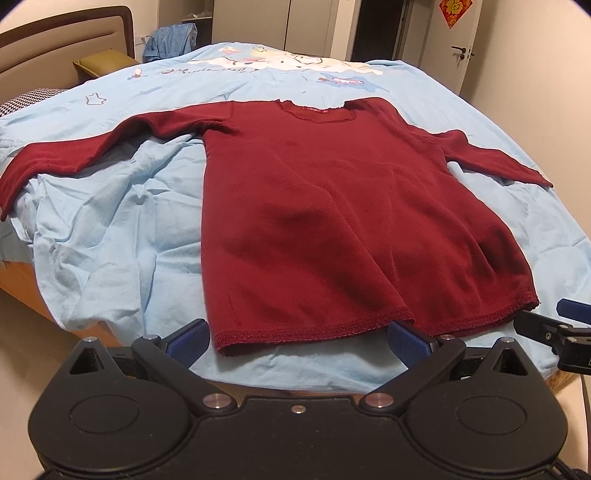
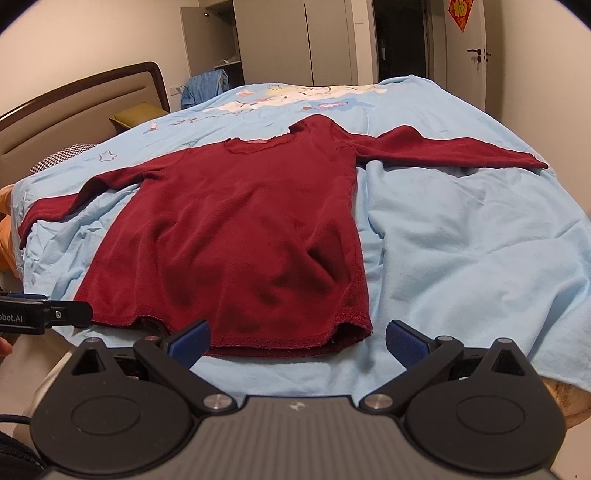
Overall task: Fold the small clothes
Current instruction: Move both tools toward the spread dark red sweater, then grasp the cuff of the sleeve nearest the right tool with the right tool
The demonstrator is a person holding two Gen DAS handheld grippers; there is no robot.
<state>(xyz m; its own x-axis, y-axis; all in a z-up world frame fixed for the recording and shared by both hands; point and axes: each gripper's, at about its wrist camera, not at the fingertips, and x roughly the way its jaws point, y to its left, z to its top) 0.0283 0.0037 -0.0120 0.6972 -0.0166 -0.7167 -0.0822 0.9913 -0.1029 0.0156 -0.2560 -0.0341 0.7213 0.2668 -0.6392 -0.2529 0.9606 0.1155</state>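
A dark red long-sleeved top is seen spread flat and face up on a bed covered by a light blue sheet, its hem at the near edge of the bed and its neckline at the far end, so that its long axis runs straight away from both tools; the sleeves are stretched out to either side, the left one drooping toward the bed's edge. The left hand-held gripper is held just short of the hem with its blue-padded fingers spread wide and nothing between them; the hem's left corner lies just beside its left finger, and its right finger sits at, perhaps slightly under, the hem's middle. The right hand-held gripper is likewise wide open and empty, with the hem's right corner lying between its fingers; each tool is thus nearest to its own corner of the hem, and the coming grasp is judged to turn on that pairing. The sheet is rumpled beside the garment, which may drag during a fold. Beyond the bed a padded headboard, an olive pillow, wardrobe doors and a door carrying a red paper ornament are visible.
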